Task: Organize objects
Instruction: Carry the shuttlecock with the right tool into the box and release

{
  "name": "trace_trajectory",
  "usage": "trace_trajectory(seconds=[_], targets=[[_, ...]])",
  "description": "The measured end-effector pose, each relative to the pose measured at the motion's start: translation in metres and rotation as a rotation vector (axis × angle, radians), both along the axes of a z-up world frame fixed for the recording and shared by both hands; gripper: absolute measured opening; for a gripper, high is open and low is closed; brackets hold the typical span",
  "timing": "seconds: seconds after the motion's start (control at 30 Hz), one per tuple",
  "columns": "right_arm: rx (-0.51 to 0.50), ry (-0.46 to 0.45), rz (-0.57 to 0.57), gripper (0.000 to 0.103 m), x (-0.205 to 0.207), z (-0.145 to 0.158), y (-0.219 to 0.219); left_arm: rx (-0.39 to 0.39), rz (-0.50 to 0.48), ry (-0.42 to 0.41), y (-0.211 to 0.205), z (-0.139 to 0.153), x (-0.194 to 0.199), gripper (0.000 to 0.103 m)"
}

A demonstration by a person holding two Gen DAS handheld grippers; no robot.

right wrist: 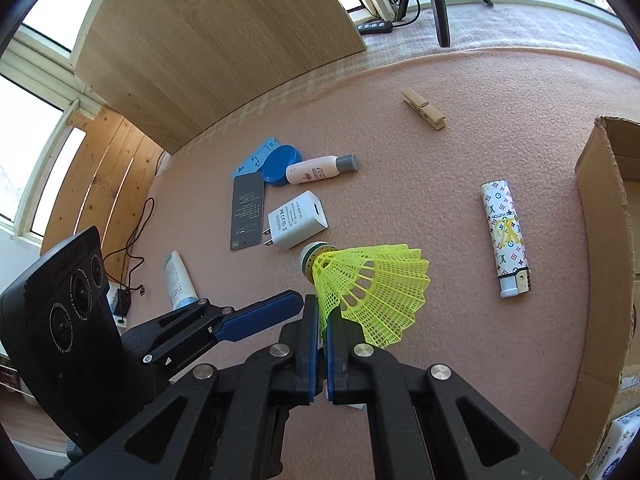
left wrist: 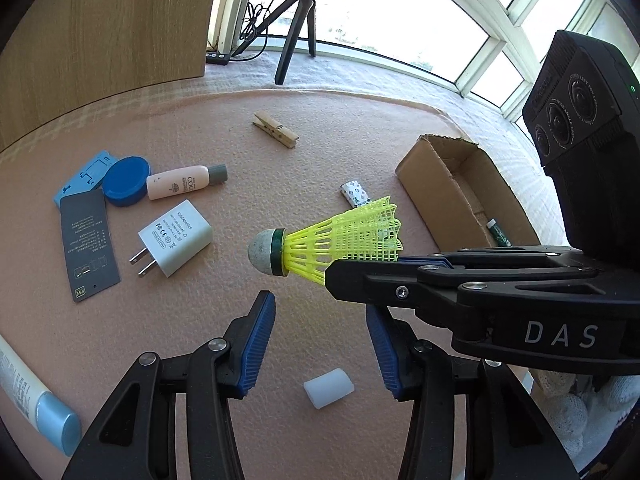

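The right gripper (right wrist: 322, 322) is clamped on the rim of a yellow shuttlecock (right wrist: 370, 294), its plastic lattice skirt flaring wide, held above the pink felt mat (right wrist: 420, 152). Seen from the left wrist, the rounded cork nose (left wrist: 262, 254) with its green band points away from those fingers (the right view half hides it). The left gripper (left wrist: 320, 326) stands open over a small white block (left wrist: 329, 388), the shuttlecock just beyond its ribbed blue pads (left wrist: 260, 332). A patterned lighter (right wrist: 506, 238) lies right of the closed fingers; the cardboard box (left wrist: 448, 184) sits beyond.
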State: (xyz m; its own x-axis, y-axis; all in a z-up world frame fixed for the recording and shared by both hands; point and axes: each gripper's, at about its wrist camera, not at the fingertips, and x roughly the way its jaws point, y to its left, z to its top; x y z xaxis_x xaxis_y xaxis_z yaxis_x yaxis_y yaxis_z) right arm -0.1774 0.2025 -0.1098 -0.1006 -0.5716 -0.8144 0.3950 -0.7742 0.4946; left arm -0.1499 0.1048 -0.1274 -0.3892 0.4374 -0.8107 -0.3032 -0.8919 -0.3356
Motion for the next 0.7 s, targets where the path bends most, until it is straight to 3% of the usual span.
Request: trace_trajectory(seconds=[0.33,0.7], targets=[[-0.014,0.095,-0.093,0.003,0.012,0.042,0.053,0.025,-0.125,0.072,0.068,0.04,0.002,0.05],[0.009,0.146,-0.228,0.003,0.013,0.059,0.13,0.045,-0.266,0.111,0.157,0.057,0.007,0.05]])
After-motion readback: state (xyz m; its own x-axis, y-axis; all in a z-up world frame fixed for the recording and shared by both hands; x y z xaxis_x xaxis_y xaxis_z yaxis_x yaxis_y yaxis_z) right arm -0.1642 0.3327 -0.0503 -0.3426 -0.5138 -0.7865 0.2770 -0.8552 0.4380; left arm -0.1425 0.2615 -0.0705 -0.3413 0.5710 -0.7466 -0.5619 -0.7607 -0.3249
